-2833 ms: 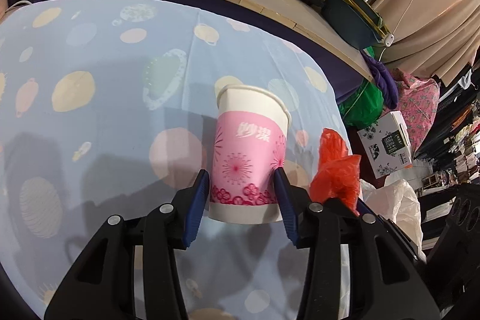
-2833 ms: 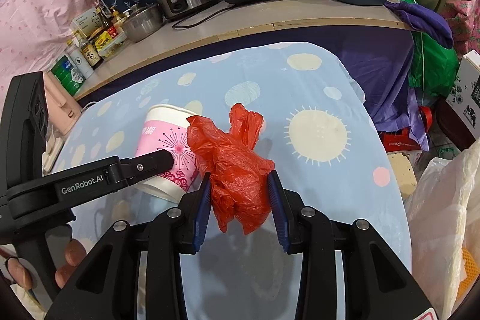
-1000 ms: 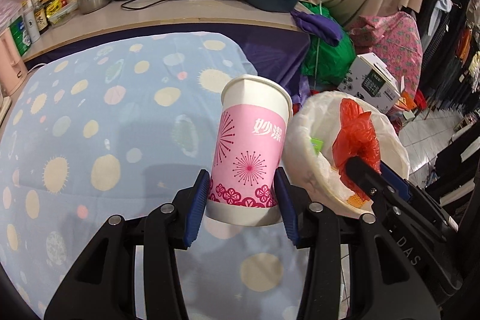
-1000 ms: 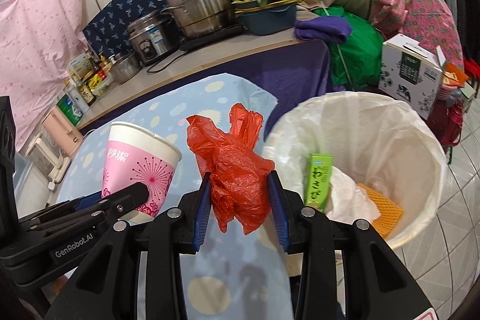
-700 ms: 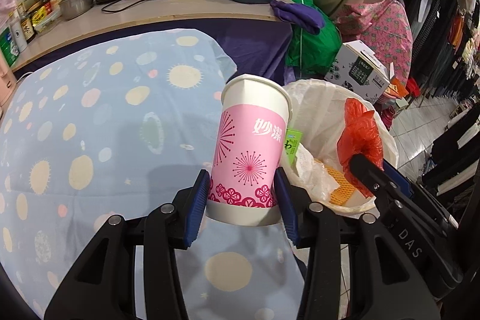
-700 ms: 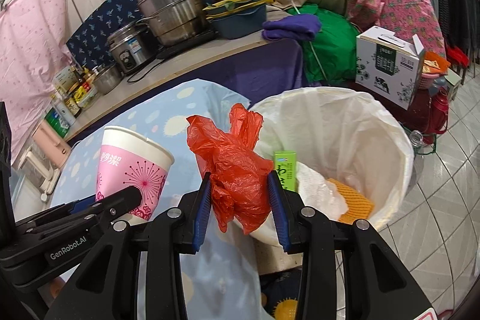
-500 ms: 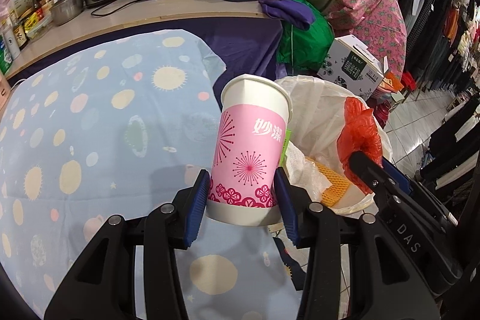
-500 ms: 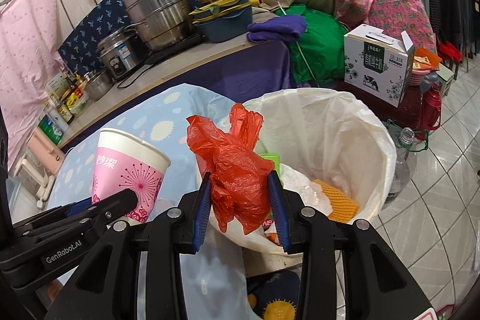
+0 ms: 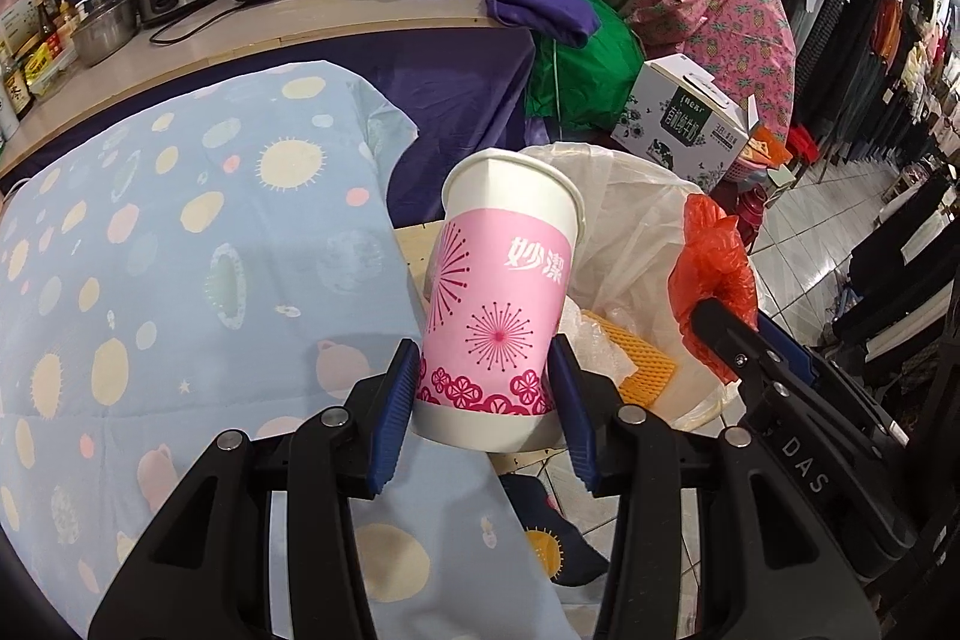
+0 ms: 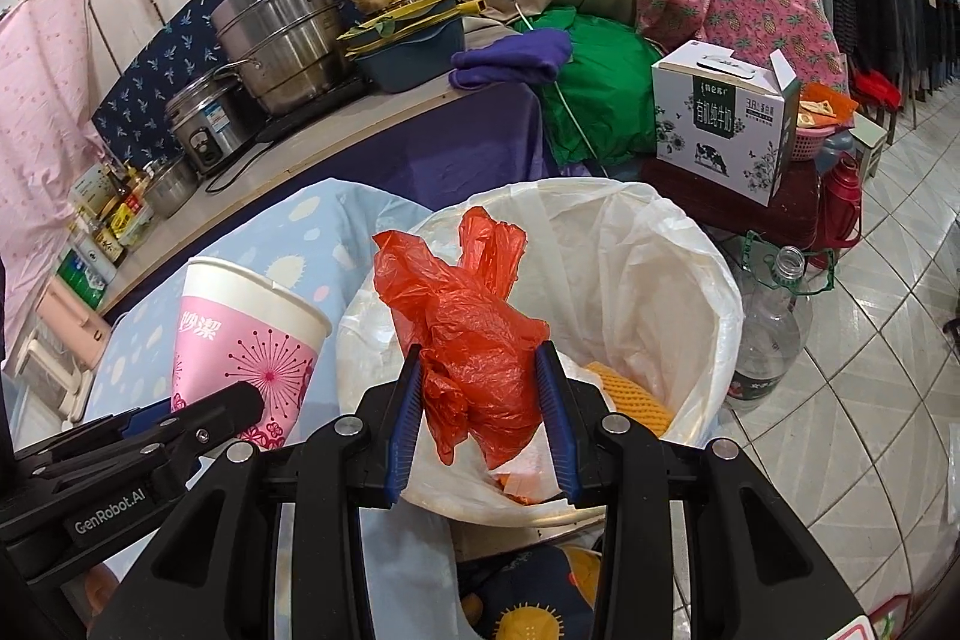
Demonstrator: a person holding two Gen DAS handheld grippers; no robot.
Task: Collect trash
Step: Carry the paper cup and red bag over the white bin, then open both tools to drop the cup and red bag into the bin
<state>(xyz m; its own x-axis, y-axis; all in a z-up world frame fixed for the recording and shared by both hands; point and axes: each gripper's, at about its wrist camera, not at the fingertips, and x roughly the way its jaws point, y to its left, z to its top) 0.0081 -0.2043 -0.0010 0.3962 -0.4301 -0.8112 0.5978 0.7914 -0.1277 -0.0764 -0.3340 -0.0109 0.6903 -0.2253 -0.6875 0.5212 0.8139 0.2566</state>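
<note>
My left gripper (image 9: 483,403) is shut on a pink and white paper cup (image 9: 501,304), held upright at the table's right edge, beside the bin. The cup also shows in the right wrist view (image 10: 240,334). My right gripper (image 10: 480,400) is shut on a crumpled red plastic bag (image 10: 474,334), held over the mouth of the trash bin (image 10: 690,280). The bag also shows in the left wrist view (image 9: 711,274). The bin has a white liner (image 9: 630,220) and holds an orange foam net (image 10: 630,394) and other scraps.
A table with a light blue dotted cloth (image 9: 180,268) lies to the left. A counter behind holds steel pots (image 10: 282,40) and a rice cooker (image 10: 204,124). A milk carton box (image 10: 720,124), a plastic bottle (image 10: 774,322) and a red flask (image 10: 840,202) stand on the tiled floor by the bin.
Both grippers have moved right off the table toward the bin. The red bag now hangs over the bin's mouth and the cup is at the bin's left rim. Both grips are unchanged.
</note>
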